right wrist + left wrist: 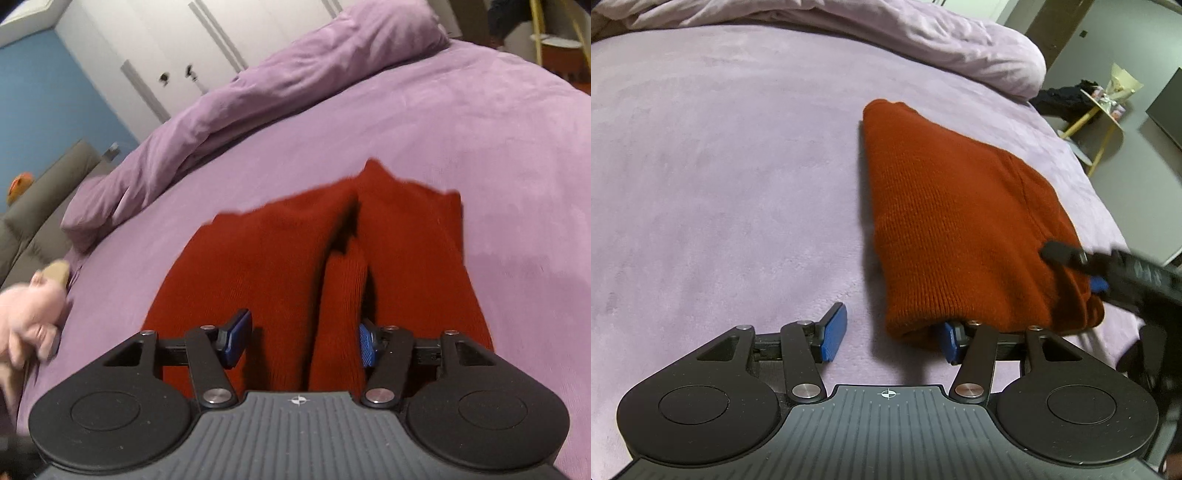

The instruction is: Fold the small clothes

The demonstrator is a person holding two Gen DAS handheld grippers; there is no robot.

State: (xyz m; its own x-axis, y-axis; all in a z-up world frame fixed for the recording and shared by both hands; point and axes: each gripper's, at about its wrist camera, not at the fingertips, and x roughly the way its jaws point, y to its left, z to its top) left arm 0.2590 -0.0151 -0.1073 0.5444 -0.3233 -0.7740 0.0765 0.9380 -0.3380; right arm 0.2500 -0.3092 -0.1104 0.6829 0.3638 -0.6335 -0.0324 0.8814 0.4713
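Observation:
A rust-red knit garment (960,221) lies folded in a narrow block on the purple bed. My left gripper (892,332) is open at its near-left corner; its right pad (950,341) sits partly under the garment's edge, its left pad (834,334) rests over bare sheet. My right gripper (1082,267) reaches in from the right over the garment's near-right edge, blurred. In the right wrist view the garment (280,258) lies flat with a central crease, and my right gripper (303,339) is open over its near edge, a fold of cloth between the jaws.
A bunched purple duvet (886,33) lies along the far side of the bed. A yellow-legged side table (1097,110) with items stands off the bed's right. A person's hand (29,314) is at the left edge of the right wrist view.

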